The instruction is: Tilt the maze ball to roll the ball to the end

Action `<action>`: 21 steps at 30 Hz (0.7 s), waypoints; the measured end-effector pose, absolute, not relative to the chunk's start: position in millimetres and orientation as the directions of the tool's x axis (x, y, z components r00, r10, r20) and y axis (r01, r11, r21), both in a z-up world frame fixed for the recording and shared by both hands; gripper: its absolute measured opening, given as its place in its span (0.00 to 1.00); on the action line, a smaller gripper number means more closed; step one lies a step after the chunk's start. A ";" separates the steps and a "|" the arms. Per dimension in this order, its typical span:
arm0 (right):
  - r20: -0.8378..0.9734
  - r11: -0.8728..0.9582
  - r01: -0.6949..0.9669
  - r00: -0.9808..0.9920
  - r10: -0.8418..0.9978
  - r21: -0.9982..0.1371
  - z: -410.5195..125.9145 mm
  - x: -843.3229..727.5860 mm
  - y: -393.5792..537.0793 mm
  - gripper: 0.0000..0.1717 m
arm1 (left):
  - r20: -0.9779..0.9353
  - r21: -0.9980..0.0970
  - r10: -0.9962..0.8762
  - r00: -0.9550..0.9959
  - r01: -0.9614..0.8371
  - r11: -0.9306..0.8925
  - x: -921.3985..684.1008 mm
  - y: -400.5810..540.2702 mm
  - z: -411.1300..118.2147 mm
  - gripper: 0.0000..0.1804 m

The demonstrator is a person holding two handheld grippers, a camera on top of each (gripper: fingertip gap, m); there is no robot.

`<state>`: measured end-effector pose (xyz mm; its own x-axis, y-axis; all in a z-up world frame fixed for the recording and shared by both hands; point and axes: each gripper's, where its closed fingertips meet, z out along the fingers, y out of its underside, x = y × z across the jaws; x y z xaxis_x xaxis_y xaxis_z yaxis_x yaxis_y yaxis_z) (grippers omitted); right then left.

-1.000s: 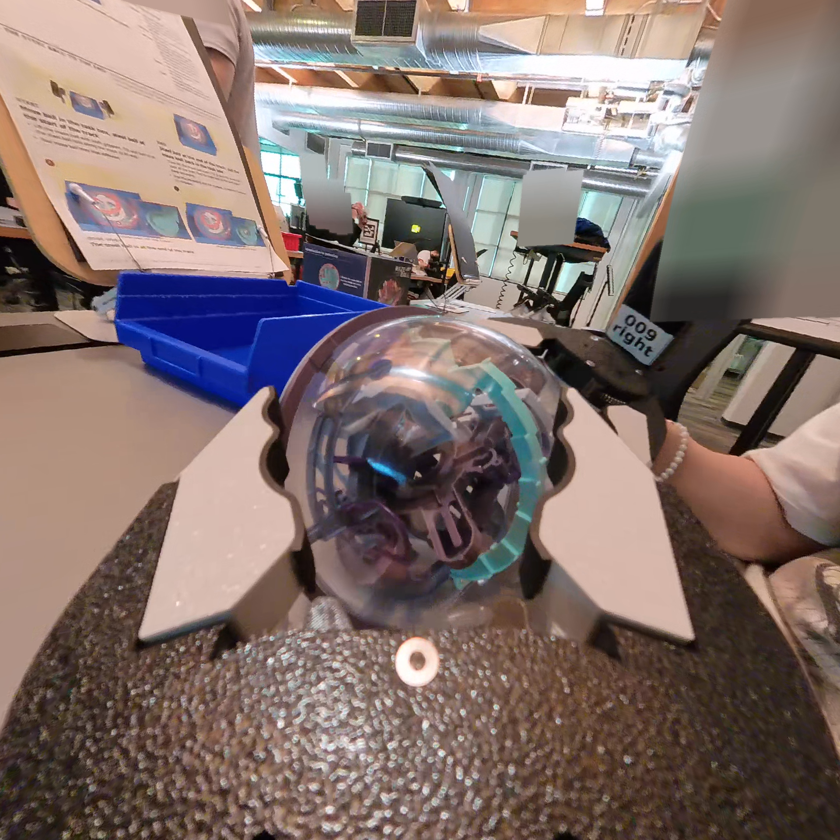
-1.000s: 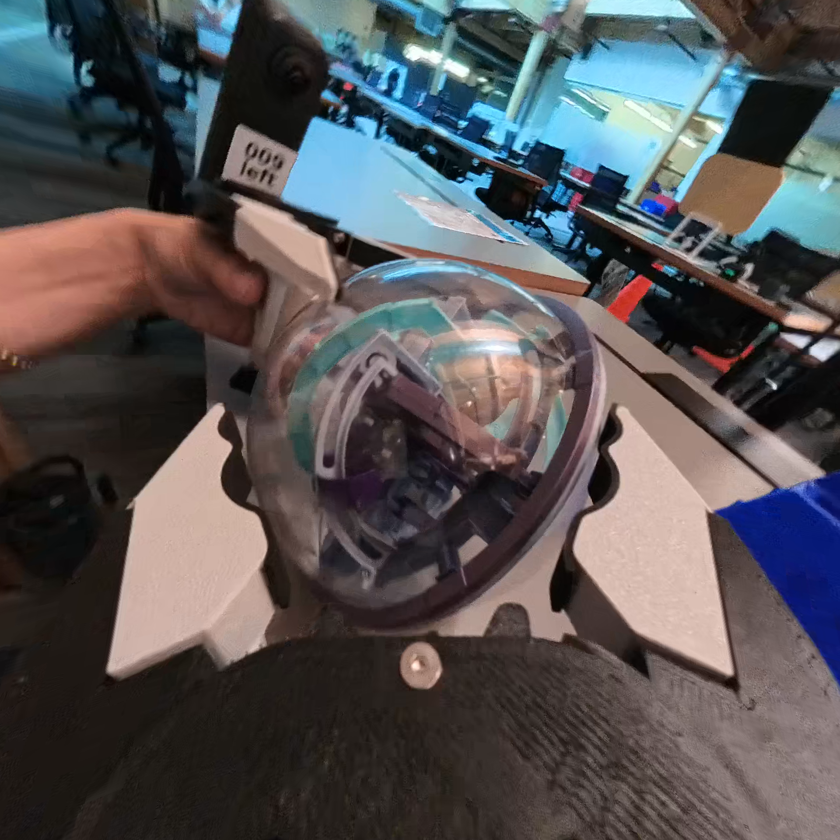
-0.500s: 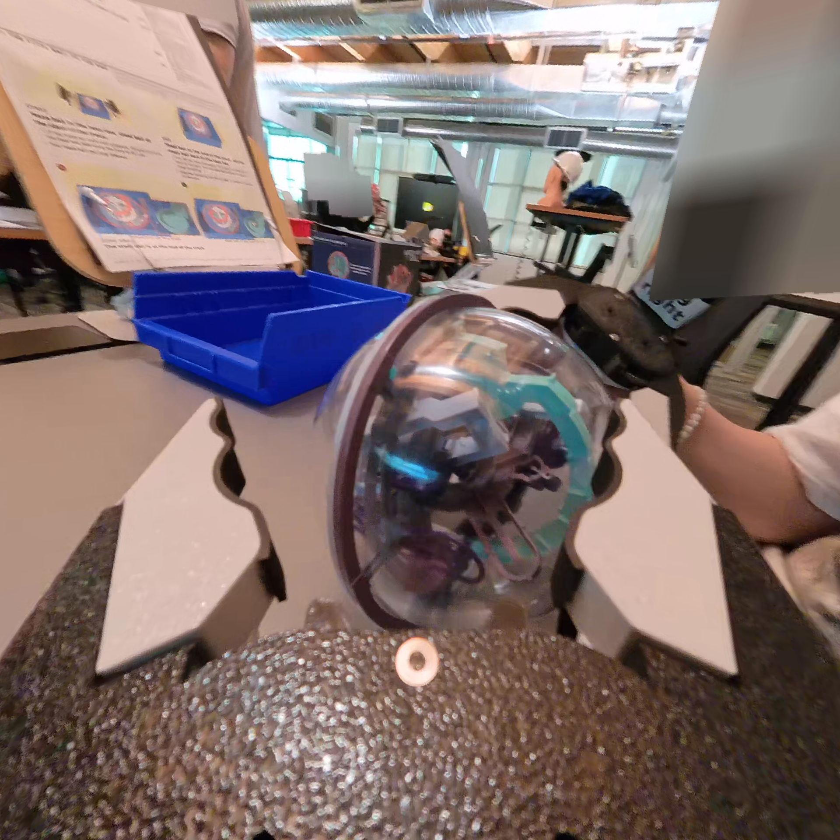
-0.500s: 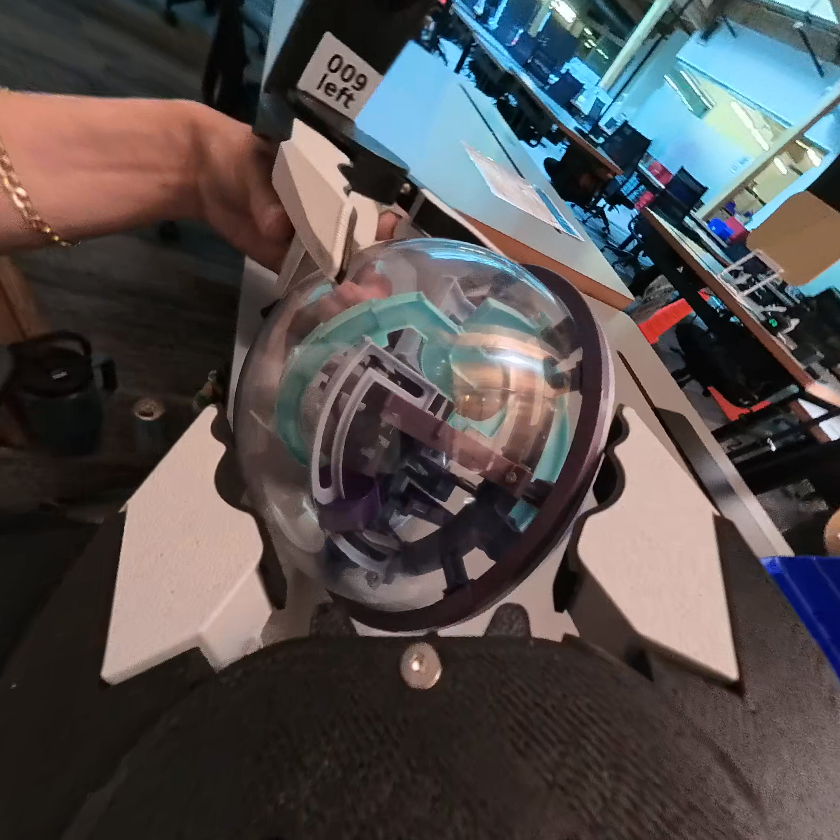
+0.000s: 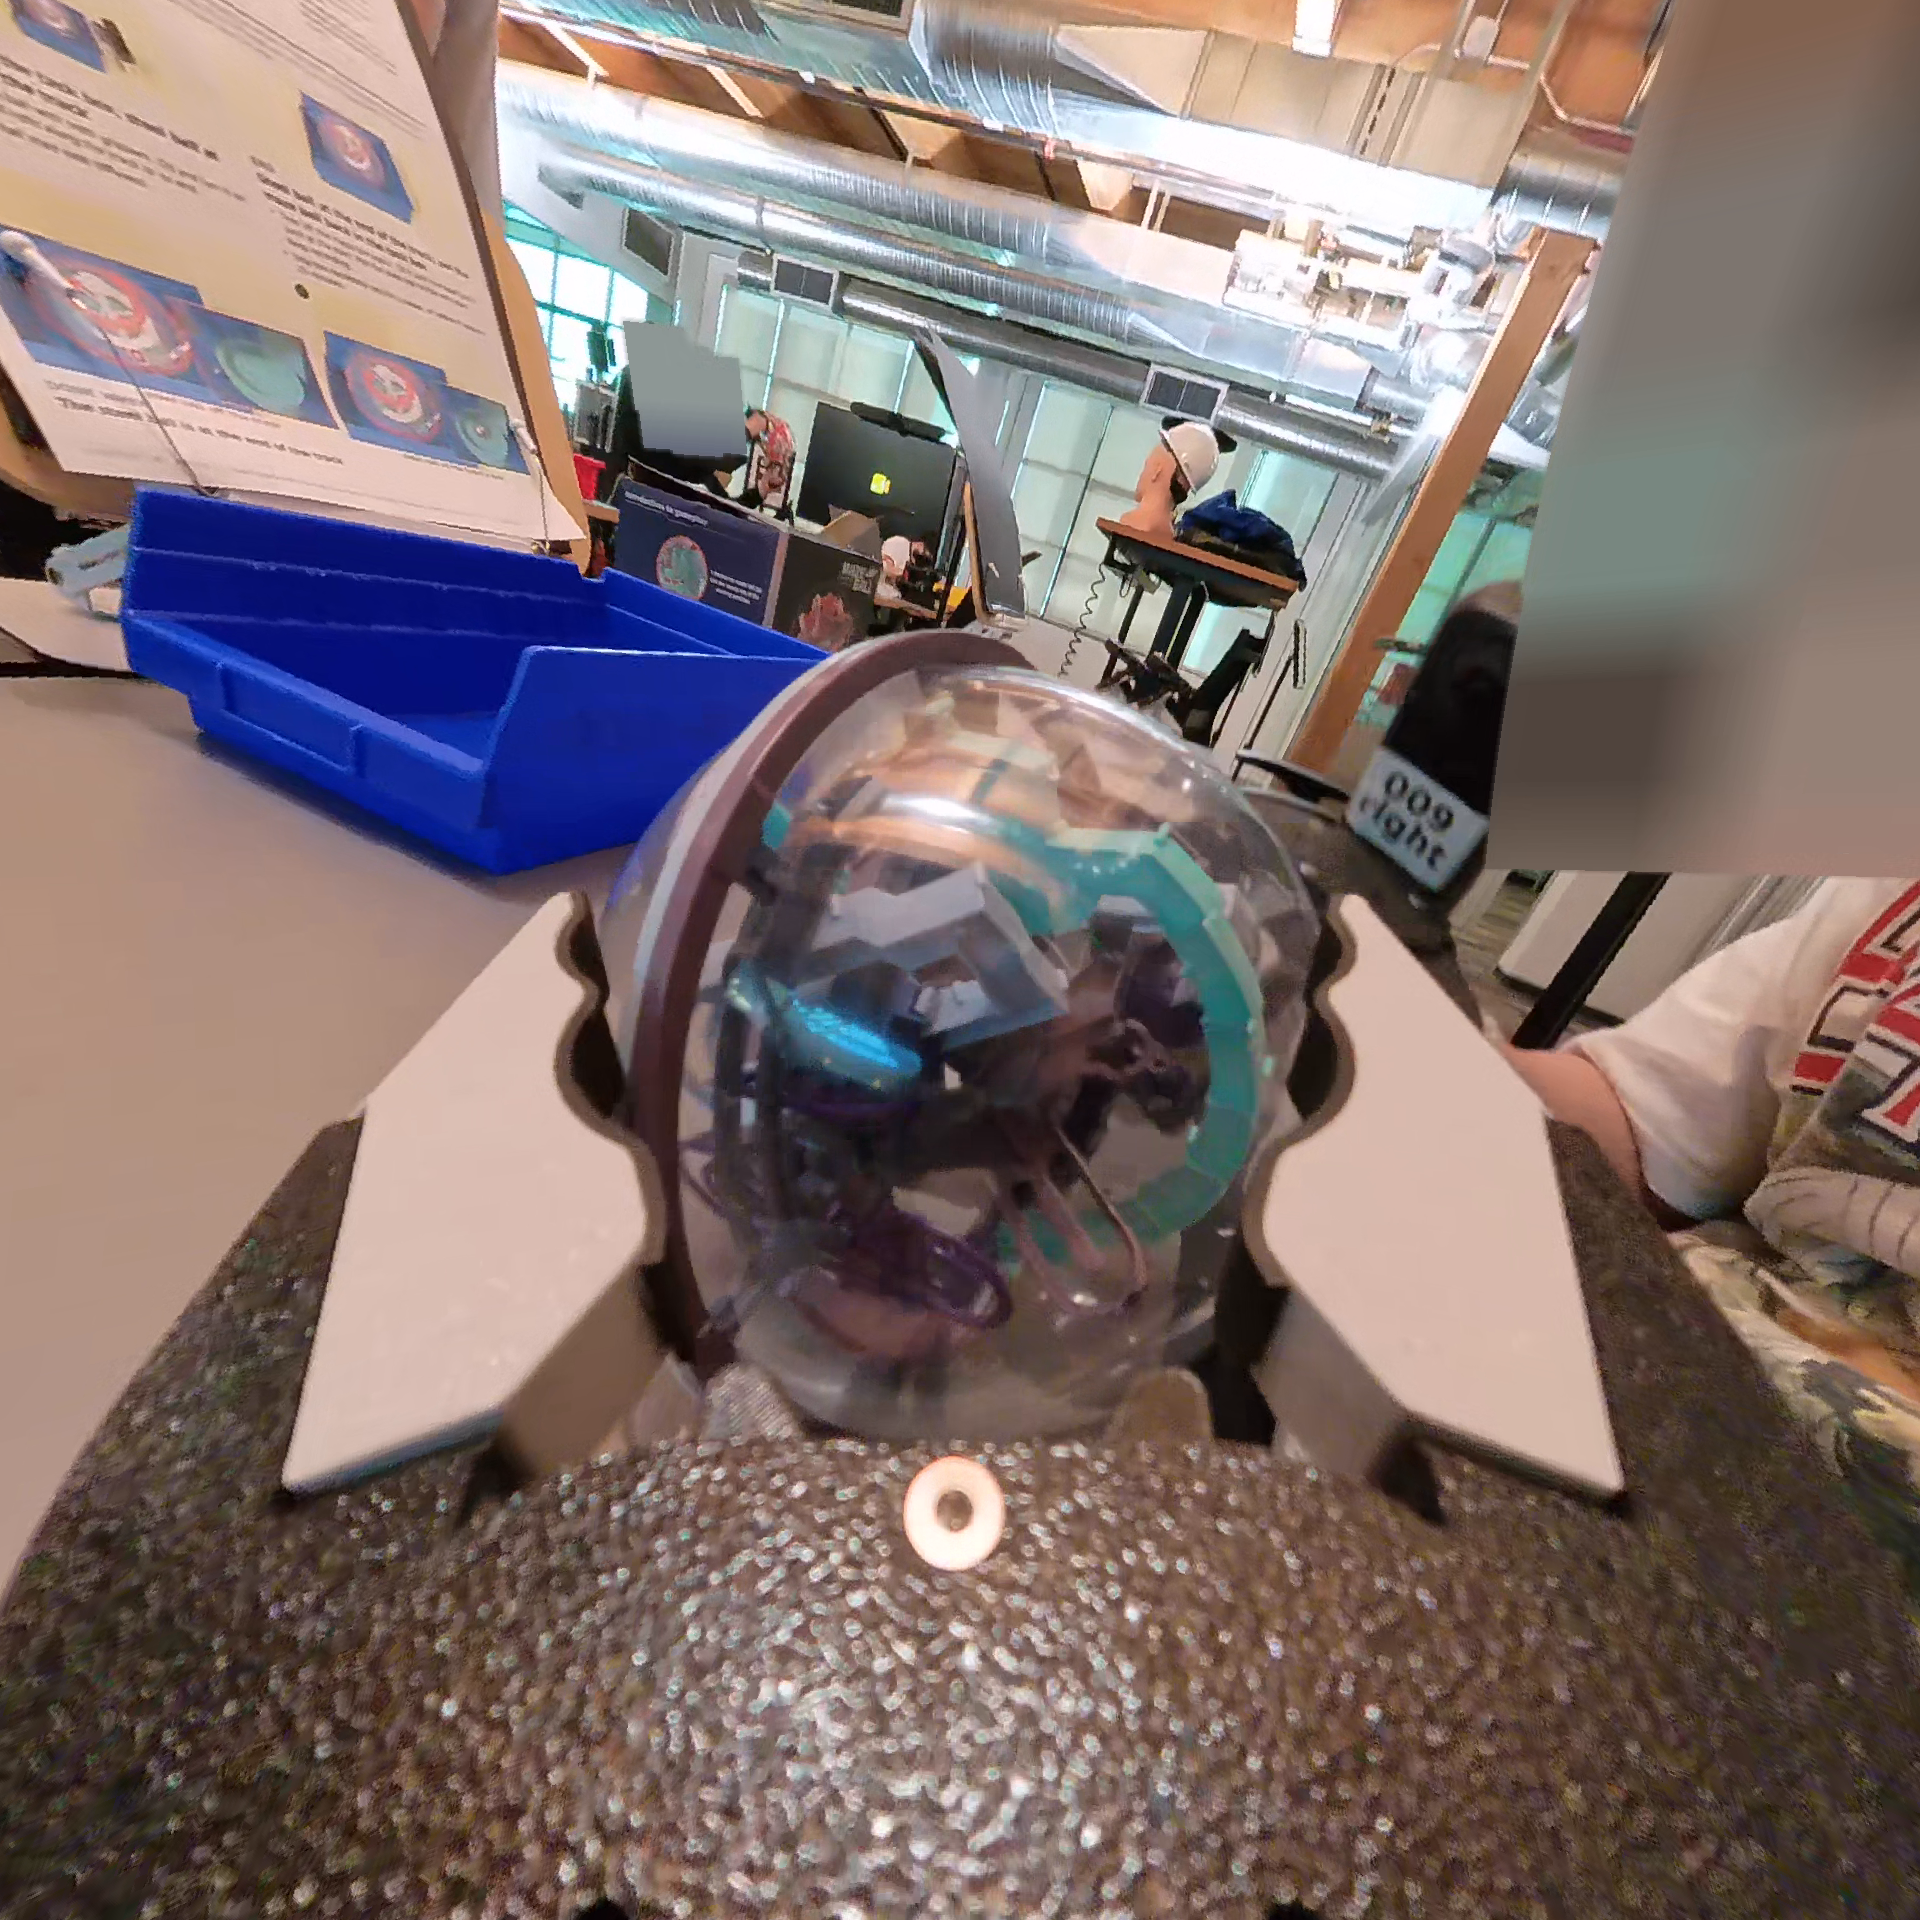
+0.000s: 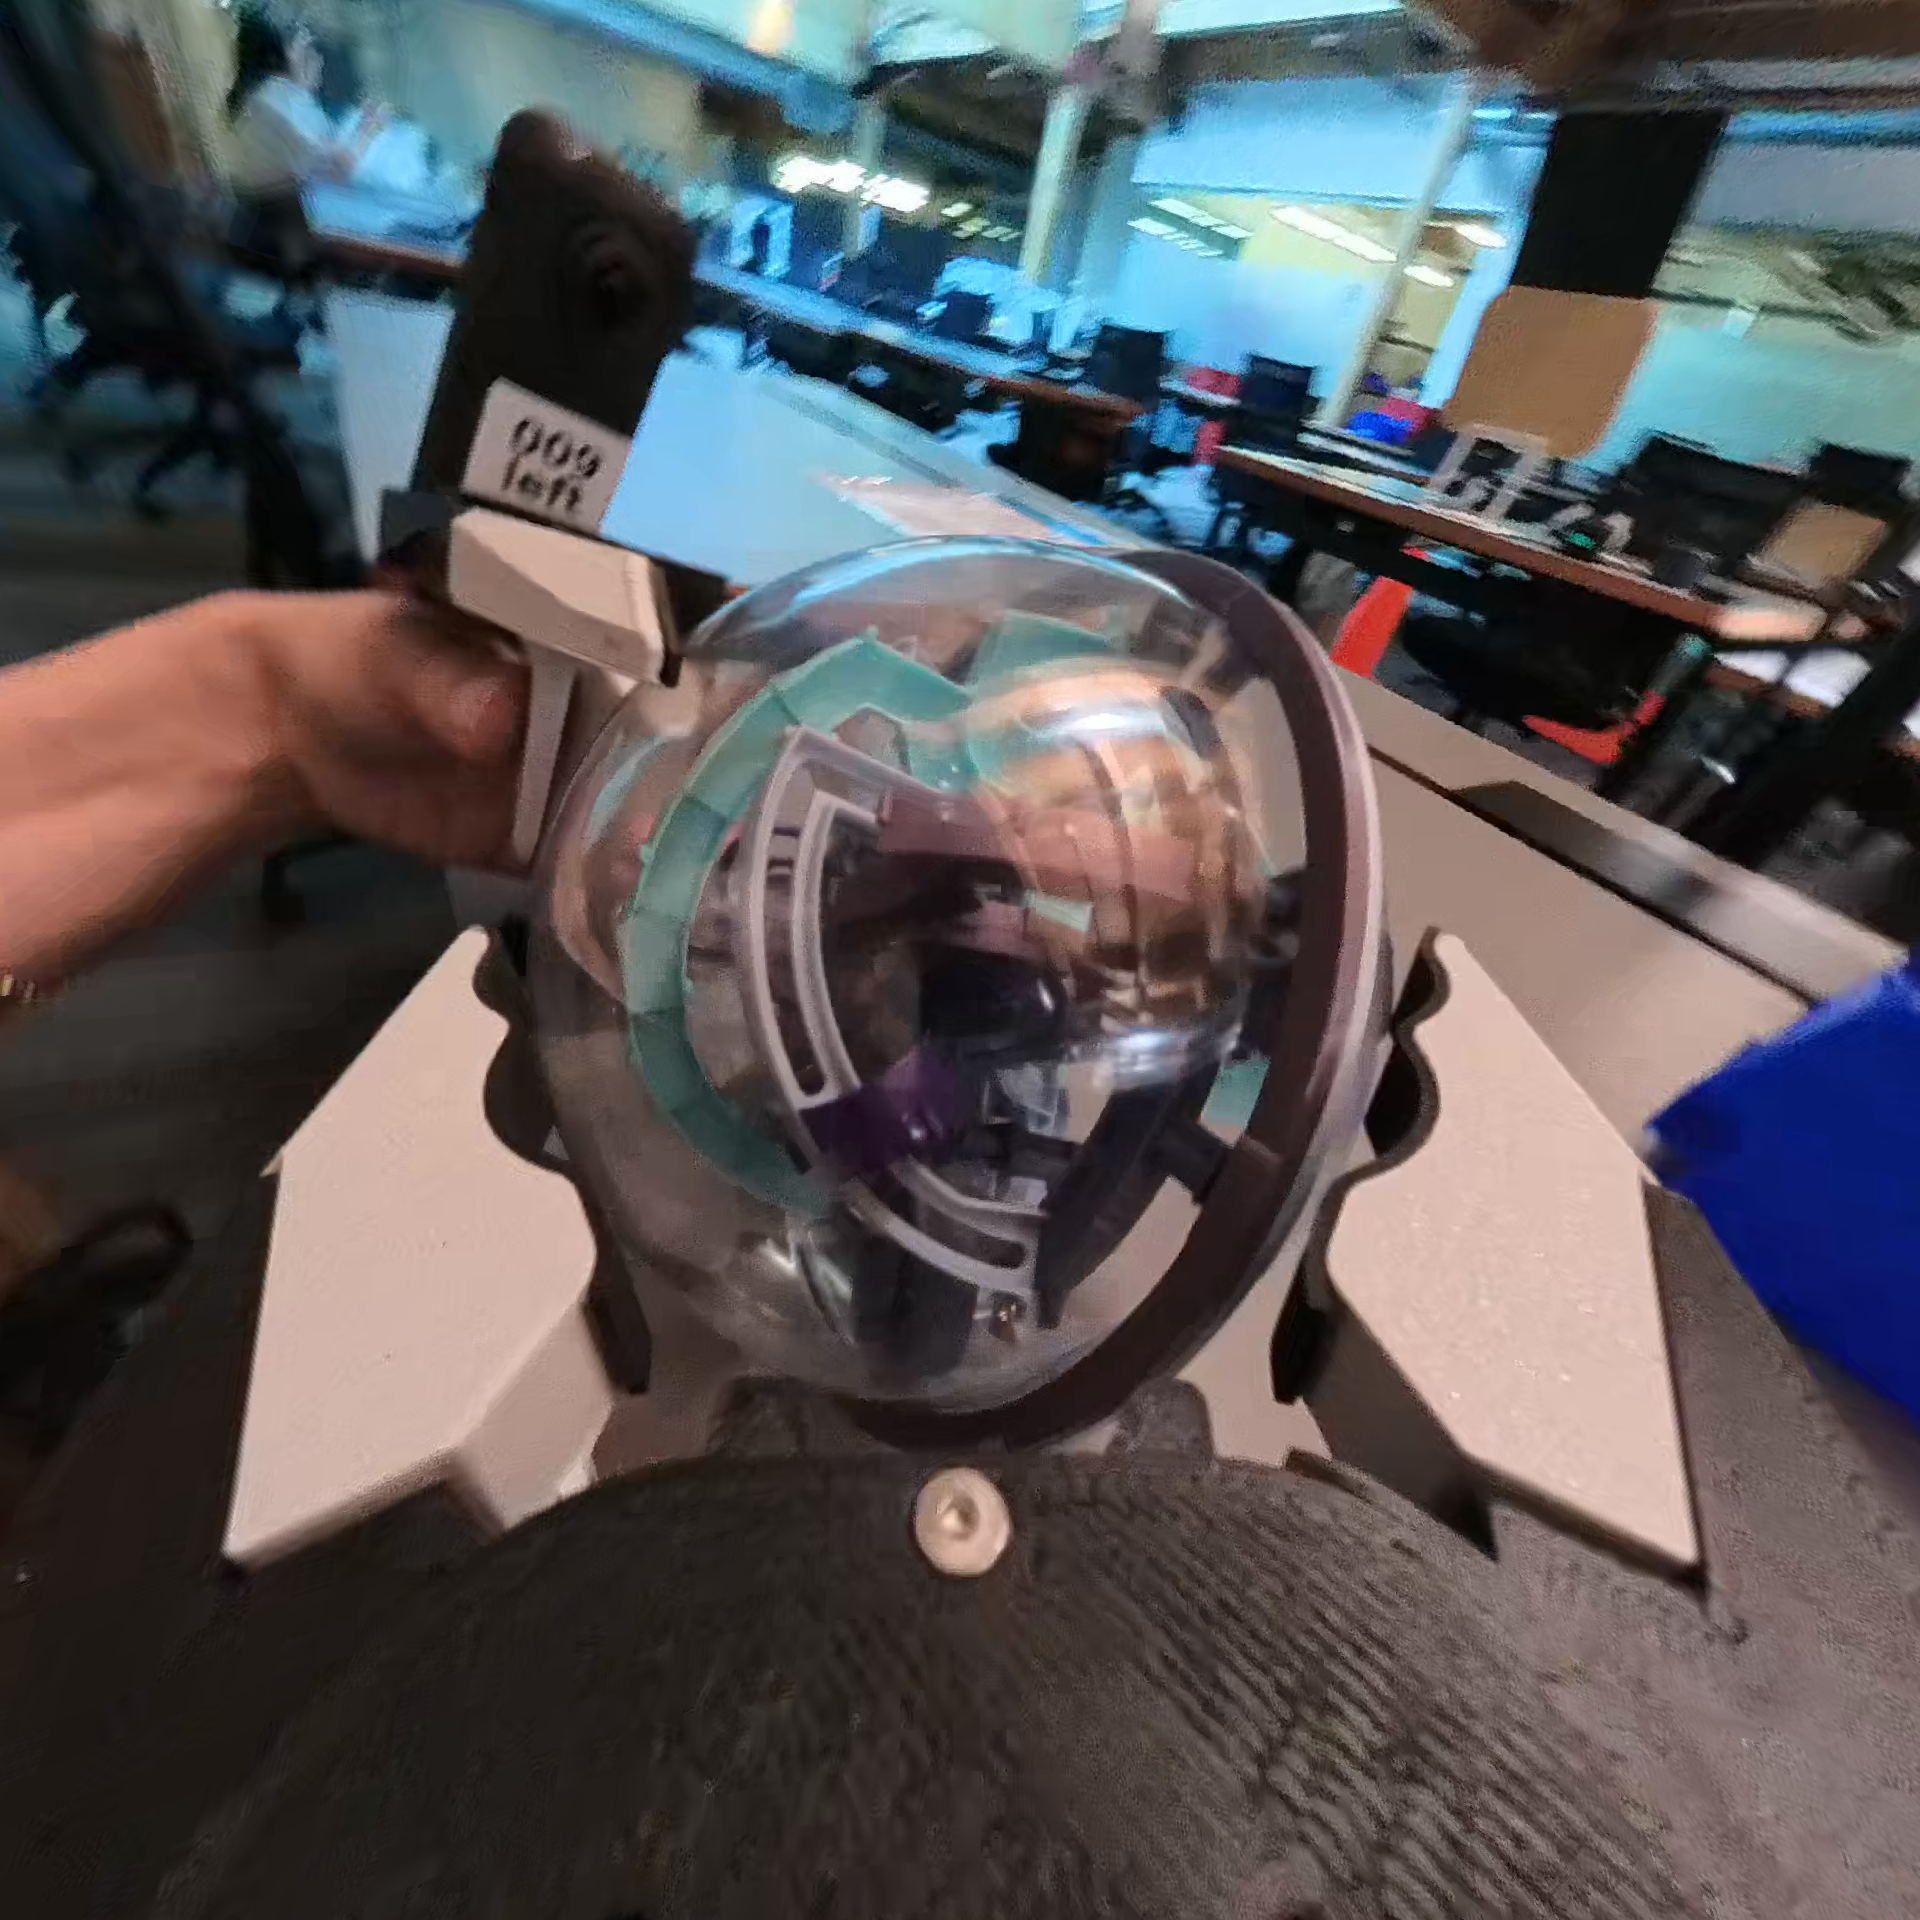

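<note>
Open office under exposed ducts, grey table below. At ten o'clock in the left wrist view, instruction sheet propped on a board; just under it, blue bin on the table. At centre, maze ball, a clear sphere with dark equator ring and teal track, clamped in the left gripper, both scalloped pads against the shell. At two o'clock, white-sleeved arm. In the right wrist view, hand at nine o'clock, and the right gripper likewise closed on the ball's sides.
</note>
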<state>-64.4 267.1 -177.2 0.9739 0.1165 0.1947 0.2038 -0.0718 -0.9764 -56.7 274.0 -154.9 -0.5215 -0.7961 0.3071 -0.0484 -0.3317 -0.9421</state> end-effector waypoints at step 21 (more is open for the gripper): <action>0.596 -0.093 0.634 0.760 0.261 -0.768 -170.0 -58.1 245.6 0.91 | 0.182 -0.964 -0.835 -0.519 -0.263 -0.047 -41.2 234.7 -199.3 0.84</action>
